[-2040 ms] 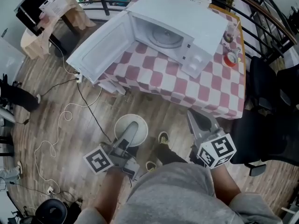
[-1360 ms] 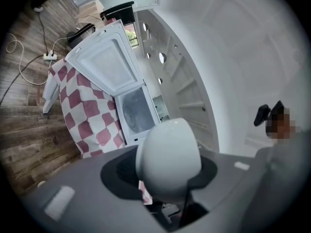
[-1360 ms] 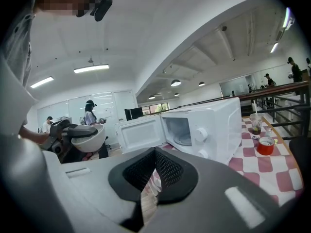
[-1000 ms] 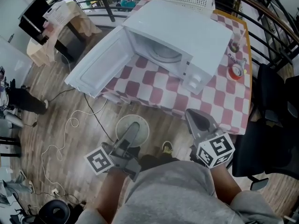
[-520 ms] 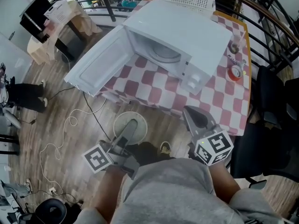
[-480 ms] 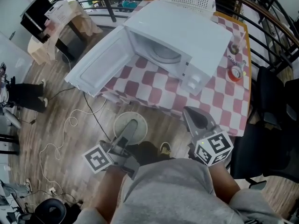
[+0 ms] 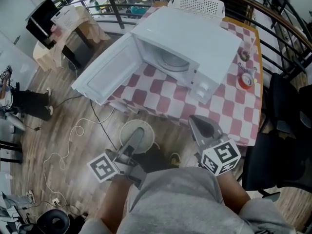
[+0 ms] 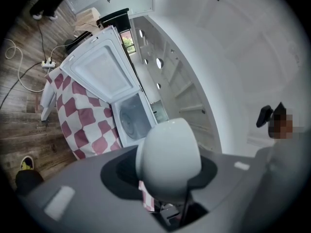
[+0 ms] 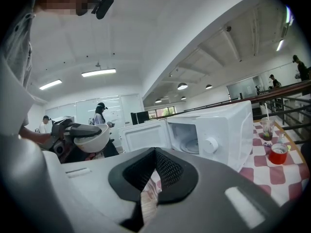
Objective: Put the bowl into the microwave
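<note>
A white bowl is held by its rim in my left gripper, low over the wooden floor in front of the table. In the left gripper view the bowl fills the space between the jaws, with its underside toward the camera. The white microwave stands on the checkered table, its door swung wide open to the left and its glass turntable bare. My right gripper is shut and holds nothing, its tip at the table's near edge. The right gripper view shows the microwave ahead and the bowl at left.
A plastic cup and a red tape roll sit at the table's right side. A white basket lies behind the microwave. A black chair stands at the right, cables trail over the floor, and a railing runs behind.
The table and microwave have come somewhat nearer to both grippers. The bowl stays in the left gripper, and the right gripper stays shut.
</note>
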The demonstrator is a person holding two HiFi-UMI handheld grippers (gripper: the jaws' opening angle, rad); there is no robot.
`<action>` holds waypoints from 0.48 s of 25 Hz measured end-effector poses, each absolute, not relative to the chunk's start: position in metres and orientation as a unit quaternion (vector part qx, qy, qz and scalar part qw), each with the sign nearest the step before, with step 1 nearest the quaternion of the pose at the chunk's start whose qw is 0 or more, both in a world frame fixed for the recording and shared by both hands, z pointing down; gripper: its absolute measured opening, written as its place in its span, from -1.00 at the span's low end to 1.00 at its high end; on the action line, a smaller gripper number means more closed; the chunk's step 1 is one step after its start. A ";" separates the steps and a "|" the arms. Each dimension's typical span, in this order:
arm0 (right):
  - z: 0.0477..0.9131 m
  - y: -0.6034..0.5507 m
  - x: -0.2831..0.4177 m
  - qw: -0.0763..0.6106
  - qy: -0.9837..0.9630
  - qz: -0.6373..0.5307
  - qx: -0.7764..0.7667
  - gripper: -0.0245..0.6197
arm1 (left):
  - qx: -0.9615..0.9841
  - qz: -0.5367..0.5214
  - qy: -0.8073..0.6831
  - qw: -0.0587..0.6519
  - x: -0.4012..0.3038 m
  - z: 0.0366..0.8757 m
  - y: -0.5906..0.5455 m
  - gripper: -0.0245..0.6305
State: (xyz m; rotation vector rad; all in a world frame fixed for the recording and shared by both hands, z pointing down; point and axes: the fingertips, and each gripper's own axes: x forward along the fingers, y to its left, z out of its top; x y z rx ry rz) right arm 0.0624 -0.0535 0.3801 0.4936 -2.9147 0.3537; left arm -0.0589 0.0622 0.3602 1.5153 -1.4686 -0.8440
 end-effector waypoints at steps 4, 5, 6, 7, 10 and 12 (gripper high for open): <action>0.382 -0.054 0.061 0.079 -0.975 0.120 0.167 -0.93 | 0.609 -0.334 -0.582 0.423 -0.057 0.362 0.060 -0.33; 0.383 -0.054 0.061 0.080 -0.975 0.121 0.167 -0.93 | 0.610 -0.333 -0.580 0.424 -0.057 0.363 0.059 -0.33; 0.384 -0.055 0.061 0.080 -0.975 0.121 0.168 -0.93 | 0.612 -0.333 -0.578 0.425 -0.057 0.364 0.057 -0.33; 0.384 -0.056 0.060 0.082 -0.974 0.122 0.170 -0.93 | 0.612 -0.333 -0.577 0.426 -0.057 0.365 0.056 -0.33; 0.385 -0.061 0.058 0.085 -0.973 0.121 0.175 -0.93 | 0.613 -0.331 -0.573 0.431 -0.061 0.369 0.052 -0.33; 0.384 -0.066 0.055 0.087 -0.973 0.118 0.179 -0.93 | 0.613 -0.330 -0.571 0.436 -0.065 0.372 0.049 -0.33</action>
